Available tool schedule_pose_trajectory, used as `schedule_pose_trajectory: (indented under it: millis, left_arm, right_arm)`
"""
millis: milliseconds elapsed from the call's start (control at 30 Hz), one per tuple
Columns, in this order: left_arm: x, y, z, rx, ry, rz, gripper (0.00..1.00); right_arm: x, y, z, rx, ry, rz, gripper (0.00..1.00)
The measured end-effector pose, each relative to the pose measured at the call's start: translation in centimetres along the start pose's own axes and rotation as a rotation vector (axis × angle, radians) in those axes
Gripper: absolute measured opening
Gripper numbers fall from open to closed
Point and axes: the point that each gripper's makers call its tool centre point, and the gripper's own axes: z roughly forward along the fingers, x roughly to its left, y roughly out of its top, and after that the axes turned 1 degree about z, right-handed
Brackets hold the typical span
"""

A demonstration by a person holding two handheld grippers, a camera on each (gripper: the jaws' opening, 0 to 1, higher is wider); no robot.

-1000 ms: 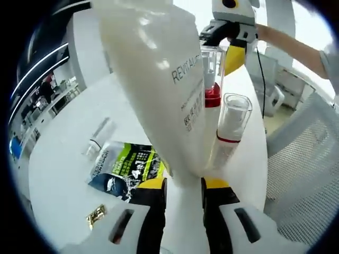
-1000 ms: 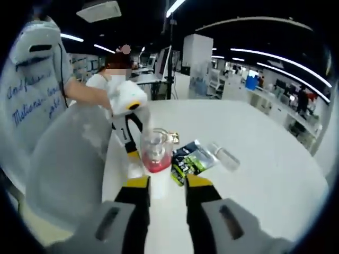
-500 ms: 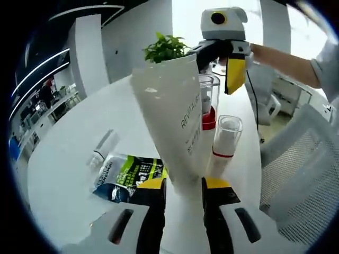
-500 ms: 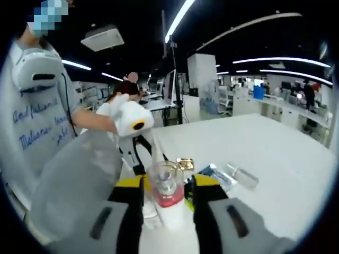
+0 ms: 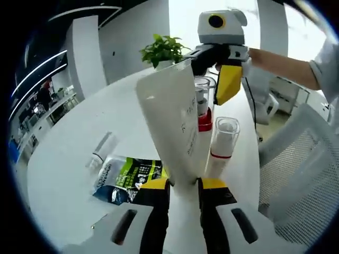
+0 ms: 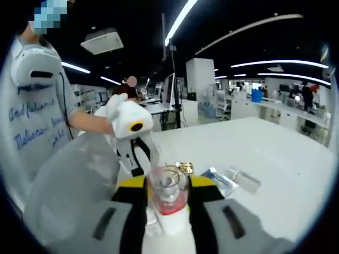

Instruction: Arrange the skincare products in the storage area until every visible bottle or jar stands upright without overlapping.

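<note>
The left tool [image 5: 184, 186] clamps the foot of a large white tube [image 5: 172, 127], held upright over the white table [image 5: 69, 159]. Beside it stand a red-collared clear-capped bottle [image 6: 168, 203] and a slimmer pump bottle [image 5: 220, 145]. The right tool [image 6: 167, 185] brackets the red-collared bottle's cap, seemingly gripping it.

Round white table [image 5: 69, 159], glossy top. On it: green-and-black sachet [image 5: 127, 177] lying flat; small clear bottle [image 5: 101, 148] on its side, just beside sachet; small gold-wrapped item [image 6: 184, 167] near sachet; slim white bottle with clear cap [image 5: 220, 145] standing upright; potted green plant [image 5: 163, 50] at far edge.
</note>
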Motion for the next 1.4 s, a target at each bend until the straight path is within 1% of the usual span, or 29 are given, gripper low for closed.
schedule_pose_trajectory:
  millis: [67,100,200,267,333,400,633,700,733,800,900,933,1067,1200,1233,1300,1400]
  left_arm:
    - [0.0,0.0,0.0,0.001,0.0,0.002,0.17]
    - [0.0,0.0,0.0,0.001,0.0,0.004,0.17]
    - [0.1,0.0,0.0,0.002,-0.005,0.009,0.17]
    - [0.1,0.0,0.1,0.0,-0.01,0.012,0.17]
    - [0.3,0.0,0.1,-0.002,-0.015,0.013,0.17]
    - [0.4,0.1,0.2,-0.003,-0.02,0.03,0.17]
    - [0.2,-0.1,0.4,0.0,-0.052,0.085,0.17]
    - [0.3,-0.1,0.4,-0.001,-0.05,0.106,0.19]
    - [0.3,0.0,0.4,-0.004,-0.049,0.106,0.23]
    - [0.2,0.3,0.3,-0.017,-0.049,0.103,0.25]
    - [0.3,0.7,0.2,-0.037,-0.045,0.106,0.23]
    - [0.3,0.7,0.2,-0.04,-0.049,0.107,0.23]
    - [0.0,0.7,0.4,-0.039,-0.07,0.115,0.18]
    - [0.0,0.6,0.4,-0.046,-0.087,0.121,0.17]
    - [0.0,0.6,0.3,-0.048,-0.097,0.125,0.17]
    - [-0.1,0.6,0.4,-0.05,-0.113,0.143,0.17]
    - [-0.2,0.6,0.4,-0.05,-0.128,0.166,0.17]
  right_arm:
    - [-0.1,0.0,-0.1,-0.002,-0.043,0.006,0.29]
    - [-0.9,0.0,-0.1,-0.002,-0.063,0.01,0.29]
    - [-1.1,0.0,-0.2,0.008,-0.121,0.022,0.29]
    - [-1.8,-0.3,-0.6,0.011,-0.153,0.028,0.29]
    - [-1.7,-0.2,-0.6,0.009,-0.186,0.038,0.29]
    - [-1.7,-0.3,-0.7,0.009,-0.214,0.045,0.29]
    - [-1.8,-0.4,-0.8,0.021,-0.269,0.053,0.3]
    - [-1.6,-0.6,-0.9,0.037,-0.269,0.046,0.31]
    - [-1.5,-0.8,-0.9,0.043,-0.266,0.055,0.33]
    - [-1.1,-1.0,-1.1,0.048,-0.275,0.064,0.36]
    - [-1.1,-1.5,-1.6,0.063,-0.314,0.089,0.35]
    - [-1.1,-2.1,-2.0,0.09,-0.339,0.096,0.35]
    - [-0.2,-3.4,-2.6,0.103,-0.373,0.171,0.36]
    - [0.9,-4.6,-2.9,0.13,-0.395,0.201,0.35]
    - [1.1,-4.7,-2.9,0.116,-0.396,0.223,0.35]
    - [1.3,-4.8,-2.9,0.107,-0.395,0.241,0.34]
    - [1.3,-4.8,-3.0,0.104,-0.409,0.245,0.35]
